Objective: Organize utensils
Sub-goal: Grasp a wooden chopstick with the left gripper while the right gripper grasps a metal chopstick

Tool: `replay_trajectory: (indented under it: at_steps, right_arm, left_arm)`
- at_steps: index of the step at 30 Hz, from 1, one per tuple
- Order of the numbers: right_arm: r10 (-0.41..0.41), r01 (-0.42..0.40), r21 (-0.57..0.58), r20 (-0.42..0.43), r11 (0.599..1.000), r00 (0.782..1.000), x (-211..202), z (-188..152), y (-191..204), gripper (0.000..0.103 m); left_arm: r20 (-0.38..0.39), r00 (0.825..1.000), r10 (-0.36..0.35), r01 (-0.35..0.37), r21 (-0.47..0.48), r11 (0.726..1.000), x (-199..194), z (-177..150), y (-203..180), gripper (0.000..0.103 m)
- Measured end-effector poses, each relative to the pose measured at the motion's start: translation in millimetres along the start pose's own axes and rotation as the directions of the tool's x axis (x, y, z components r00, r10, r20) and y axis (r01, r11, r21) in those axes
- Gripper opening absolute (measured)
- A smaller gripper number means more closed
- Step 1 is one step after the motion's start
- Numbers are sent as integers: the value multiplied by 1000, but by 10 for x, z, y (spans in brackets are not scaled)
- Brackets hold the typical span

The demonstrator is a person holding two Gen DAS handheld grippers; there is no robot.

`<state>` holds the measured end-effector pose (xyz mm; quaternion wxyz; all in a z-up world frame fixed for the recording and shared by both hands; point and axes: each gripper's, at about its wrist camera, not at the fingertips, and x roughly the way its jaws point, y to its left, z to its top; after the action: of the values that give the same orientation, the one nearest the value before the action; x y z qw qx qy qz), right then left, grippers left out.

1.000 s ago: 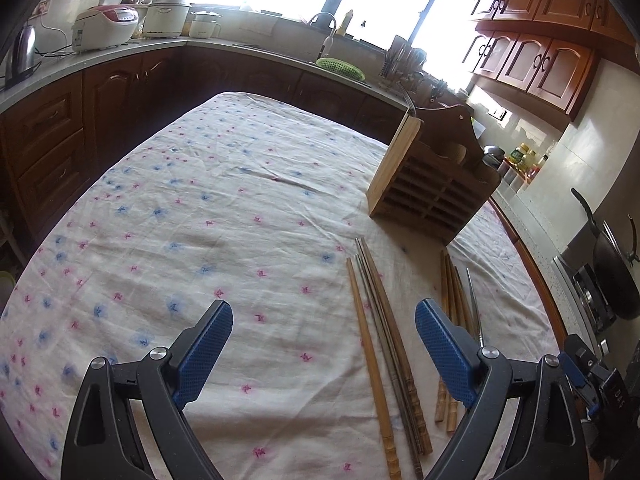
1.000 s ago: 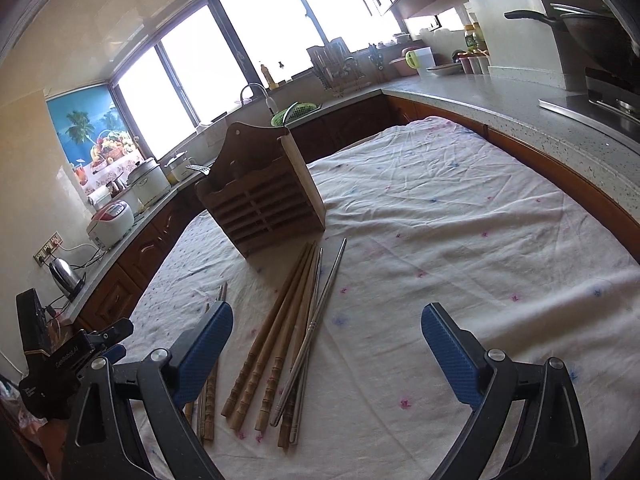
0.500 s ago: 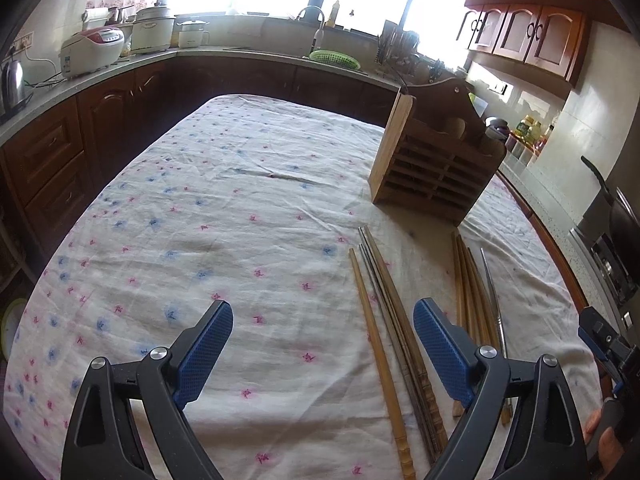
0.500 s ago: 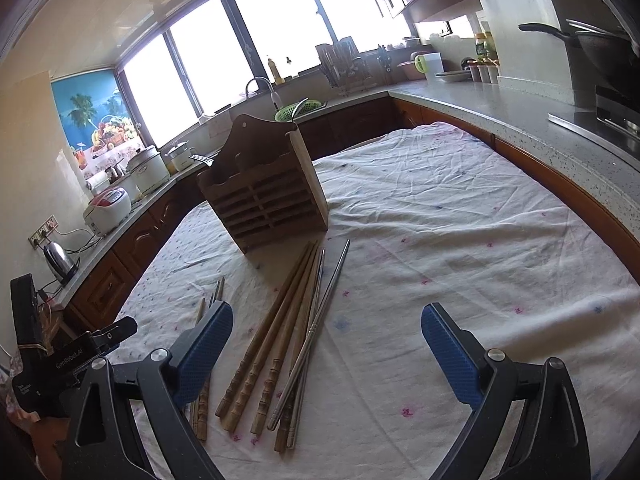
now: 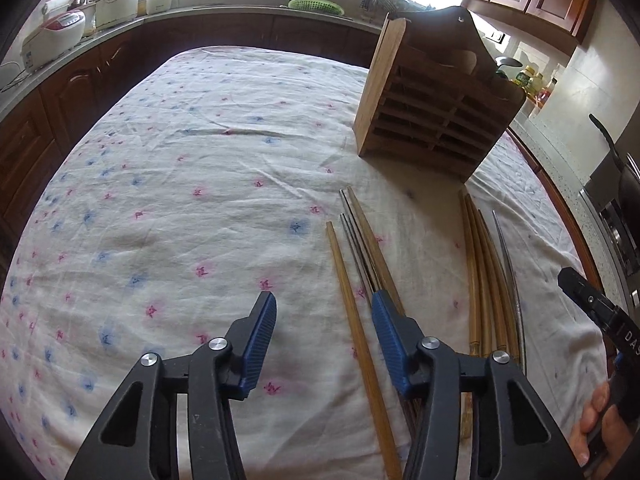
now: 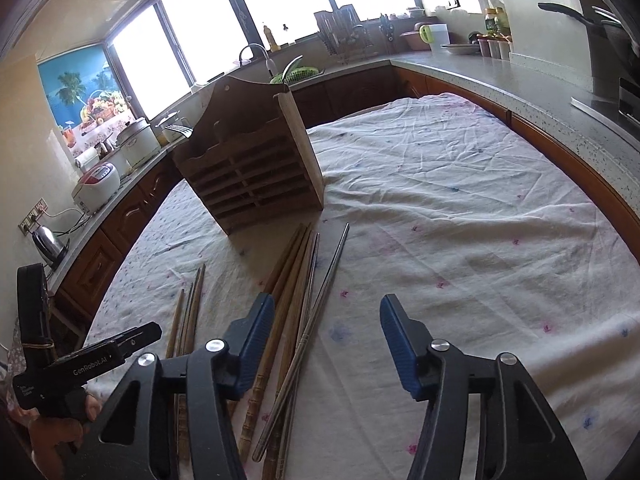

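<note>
Sorting progress: barely begun, by my reading; nothing visibly slotted.
Desk [image 5: 168,184]: cloth-covered, fills both views.
Wooden rack [image 5: 436,120]: upper right, left view.
Chopsticks [image 6: 296,300]: loose, lower centre.
Left gripper [image 5: 324,344]: jaws just narrowed, half open, one chopstick [image 5: 352,312] between, ungripped.
Right gripper [image 6: 326,344]: jaws just narrowed, half open, empty.

I read both feeds as daylit from the windows [image 6: 256,20], which are blown out to white with no detail behind the glass. In the left wrist view the same glare washes the counter top edge. The tablecloth [image 5: 180,200] is evenly lit, with soft shadows in its creases and a short shadow at the foot of the wooden holder [image 6: 256,168]. Fisheye bending curves the counters, and the corners are vignetted (dark). Focus is sharp, with no motion blur.
</note>
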<state>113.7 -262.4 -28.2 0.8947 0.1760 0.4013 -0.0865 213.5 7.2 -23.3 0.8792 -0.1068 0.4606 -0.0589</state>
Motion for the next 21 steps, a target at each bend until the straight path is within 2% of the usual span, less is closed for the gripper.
replay_trajectory:
  at_steps: [7, 13, 15, 17, 21]
  right_arm:
    - [-34, 33, -15, -95, 999, 995, 448, 195, -2, 41]
    - [-101, 94, -58, -133, 994, 986, 806, 385, 11, 30]
    - [-121, 111, -69, -156, 991, 980, 928, 420, 6, 25]
    - [-155, 139, -113, -141, 984, 978, 982, 428, 59, 23]
    - [-220, 195, -199, -116, 961, 969, 1026, 403, 181, 13]
  left_arm:
    - [-28, 1000, 14, -13, 29, 1000, 232, 172, -64, 33]
    - [-32, 999, 33, -31, 53, 998, 338, 270, -142, 30]
    - [-24, 999, 47, -44, 88, 995, 361, 276, -205, 24]
    - [-23, 999, 23, -21, 106, 994, 375, 271, -254, 9]
    - [-8, 999, 31, -29, 147, 989, 399, 266, -331, 5]
